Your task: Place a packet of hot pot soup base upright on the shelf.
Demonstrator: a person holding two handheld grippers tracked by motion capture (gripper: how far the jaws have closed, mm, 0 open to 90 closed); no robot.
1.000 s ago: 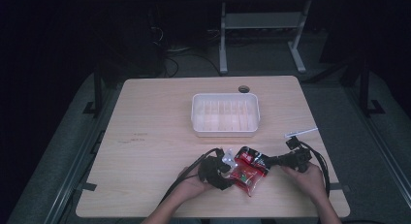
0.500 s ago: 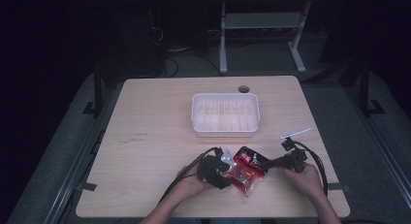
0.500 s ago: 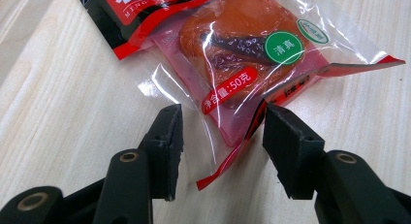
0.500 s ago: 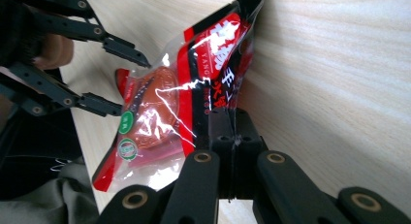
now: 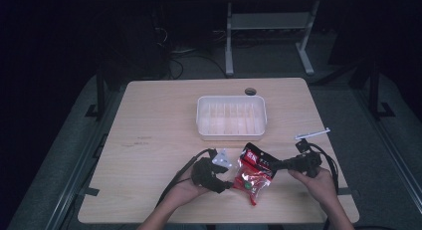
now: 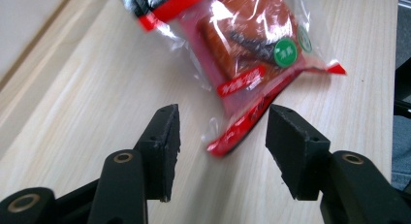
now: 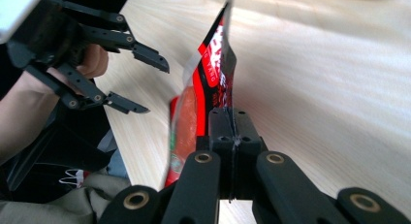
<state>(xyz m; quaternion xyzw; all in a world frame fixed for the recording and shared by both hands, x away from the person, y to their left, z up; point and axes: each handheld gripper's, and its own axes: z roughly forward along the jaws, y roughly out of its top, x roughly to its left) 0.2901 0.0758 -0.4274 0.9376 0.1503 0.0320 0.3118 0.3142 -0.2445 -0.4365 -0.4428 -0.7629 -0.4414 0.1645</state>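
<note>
Dark floor lies all around a pale wood surface (image 5: 164, 120). A white tray (image 5: 231, 116) sits near the far edge, in the middle. A small white strip (image 5: 312, 134) lies by the right edge.

Near the front edge, a red bag (image 5: 253, 171) of food is between the two hands. The right gripper (image 5: 271, 165) has its jaws pinched tight on one thin edge of the bag. In the right gripper view the jaws meet on the bag's (image 7: 213, 78) sealed edge, and the bag stands up on its side. Its low end is down by the surface, but I cannot tell if it touches.

The left gripper (image 5: 230, 184) is just beside the bag on the other side. Its jaws have just been opening. They now stand partly apart and do not press on anything. In the left gripper view the red corner of the bag (image 6: 242, 44) points into the gap, just ahead of the jaws. The bag is shiny, with a green round sticker (image 6: 284, 52) on it. The left hand (image 5: 186, 187) comes in from the front edge, and the right hand (image 5: 318, 182) does too.
</note>
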